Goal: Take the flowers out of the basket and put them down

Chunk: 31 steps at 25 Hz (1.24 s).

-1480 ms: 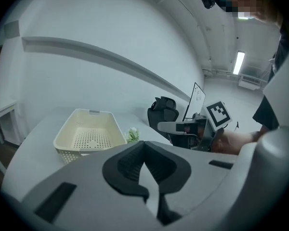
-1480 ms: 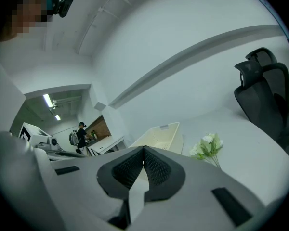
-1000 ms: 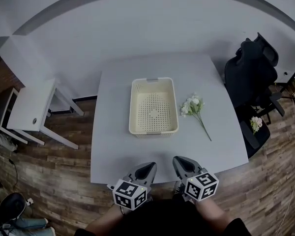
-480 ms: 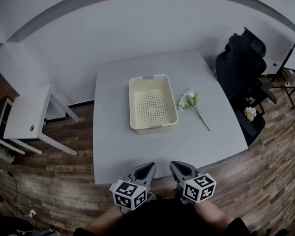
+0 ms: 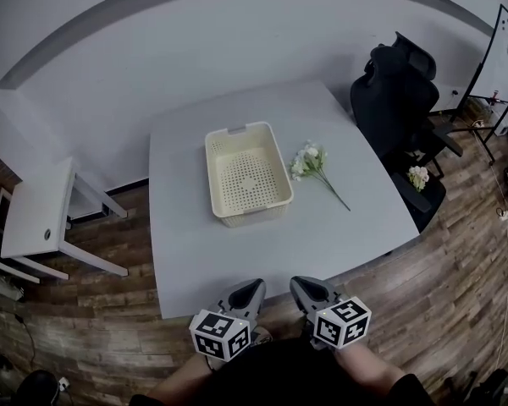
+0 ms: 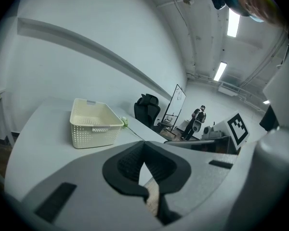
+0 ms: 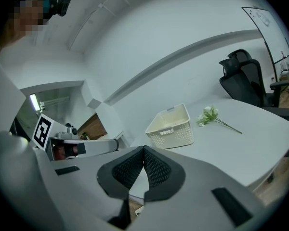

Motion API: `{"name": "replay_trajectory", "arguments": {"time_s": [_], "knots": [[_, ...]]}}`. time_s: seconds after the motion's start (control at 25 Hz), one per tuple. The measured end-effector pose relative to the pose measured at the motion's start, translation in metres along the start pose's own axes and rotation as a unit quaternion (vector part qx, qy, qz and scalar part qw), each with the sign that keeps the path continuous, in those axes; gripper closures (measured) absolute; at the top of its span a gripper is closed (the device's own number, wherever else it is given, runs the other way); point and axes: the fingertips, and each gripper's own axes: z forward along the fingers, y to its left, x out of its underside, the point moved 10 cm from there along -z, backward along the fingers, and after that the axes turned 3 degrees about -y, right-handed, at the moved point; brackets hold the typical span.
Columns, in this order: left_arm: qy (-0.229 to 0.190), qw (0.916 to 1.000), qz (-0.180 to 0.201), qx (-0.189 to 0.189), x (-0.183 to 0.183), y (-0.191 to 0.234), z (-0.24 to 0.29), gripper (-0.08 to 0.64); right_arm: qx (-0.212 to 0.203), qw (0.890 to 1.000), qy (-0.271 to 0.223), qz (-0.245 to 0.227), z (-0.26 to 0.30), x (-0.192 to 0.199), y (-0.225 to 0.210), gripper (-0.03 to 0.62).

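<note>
Both of my grippers hang low at the near edge of the grey table (image 5: 195,256). The left gripper (image 5: 252,285) and the right gripper (image 5: 298,282) sit side by side, close to the body, each carrying its marker cube. In the left gripper view the claw (image 6: 143,144) is pressed together at the tips and pinches nothing. The right gripper view shows the same: the black ribbed pads (image 7: 154,167) of the right claw (image 7: 143,150) meet at the front, with nothing between them.

The flowers (image 5: 311,161), a small white bunch on a thin green stem, lie flat on the tabletop, outside the basket (image 5: 254,213) and just beside its right wall. The blooms are nearest the basket and the stem trails away towards the table's right edge. Whether the petals touch the wall, I cannot tell. The cream, perforated basket stands upright near the table's middle, well apart from both claws.

From the right gripper the basket (image 7: 173,129) and the flowers (image 7: 209,114) show on the far part of the table. From the left gripper the basket (image 6: 94,124) hides all but a sliver of the bunch (image 6: 124,123).

A black office chair (image 5: 389,91) stands at the table's right, with a second small bunch (image 5: 418,177) on its seat. A small white side table (image 5: 38,210) stands on the wooden floor (image 5: 457,294) to the left.
</note>
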Motion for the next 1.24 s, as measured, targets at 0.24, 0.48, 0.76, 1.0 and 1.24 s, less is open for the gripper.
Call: {"name": "replay_trajectory", "arguments": {"time_s": [0.24, 0.48, 0.76, 1.0, 1.24], "knots": [[0.006, 0.9999, 0.003, 0.009, 0.003, -0.003, 0.001, 0.554, 0.008, 1.000, -0.001, 0.005, -0.005, 0.005, 0.000, 0.570], [0.003, 0.9999, 0.011, 0.010, 0.002, -0.005, 0.000, 0.554, 0.004, 1.000, 0.001, 0.006, -0.003, 0.005, 0.000, 0.571], [0.000, 1.0000, 0.006, 0.004, 0.003, -0.004, -0.006, 0.554, -0.002, 1.000, 0.004, 0.003, -0.001, 0.006, 0.004, 0.571], [0.001, 1.0000, 0.006, 0.006, 0.004, -0.007, -0.005, 0.554, 0.001, 1.000, 0.002, 0.002, -0.005, 0.007, 0.004, 0.571], [0.001, 0.9999, 0.007, 0.008, 0.006, -0.011, -0.005, 0.554, 0.004, 1.000, -0.001, 0.004, -0.011, 0.009, 0.003, 0.571]]}}
